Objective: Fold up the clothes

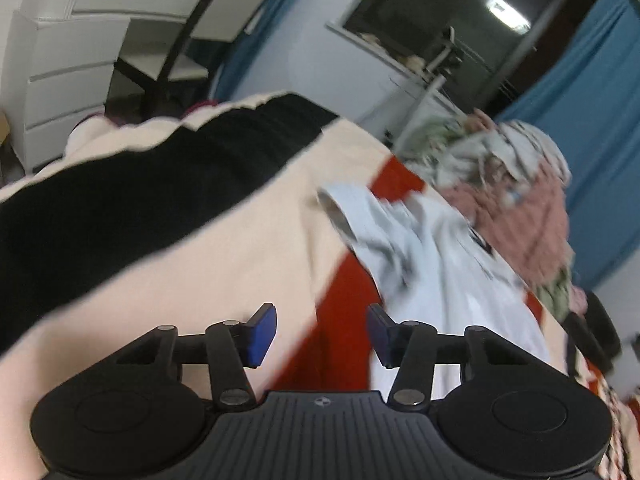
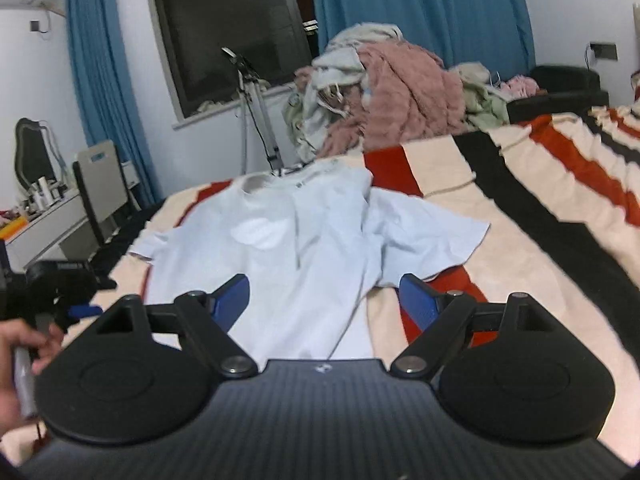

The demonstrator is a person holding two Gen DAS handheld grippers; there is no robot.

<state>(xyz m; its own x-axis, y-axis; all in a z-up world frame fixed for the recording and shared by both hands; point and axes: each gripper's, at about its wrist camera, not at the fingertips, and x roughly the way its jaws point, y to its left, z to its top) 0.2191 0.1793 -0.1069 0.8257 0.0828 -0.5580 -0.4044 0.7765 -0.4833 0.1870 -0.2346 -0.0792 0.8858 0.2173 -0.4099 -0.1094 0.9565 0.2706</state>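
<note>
A pale blue T-shirt (image 2: pixel 304 236) lies spread flat on the striped blanket (image 2: pixel 520 216) covering the bed, collar at the far end, one sleeve reaching out to the right. The right gripper (image 2: pixel 325 300) hovers over the shirt's near hem with its jaws wide apart and nothing between them. In the left wrist view the left gripper (image 1: pixel 322 334) is tilted above the blanket (image 1: pixel 224 248), jaws also wide and empty, with the T-shirt (image 1: pixel 432 264) just ahead and to the right; that view is blurred. The left gripper (image 2: pixel 60 292) shows at the near left of the right wrist view. A pile of clothes (image 2: pixel 384 92) sits beyond the shirt at the far side of the bed, before blue curtains (image 2: pixel 420 12)
</note>
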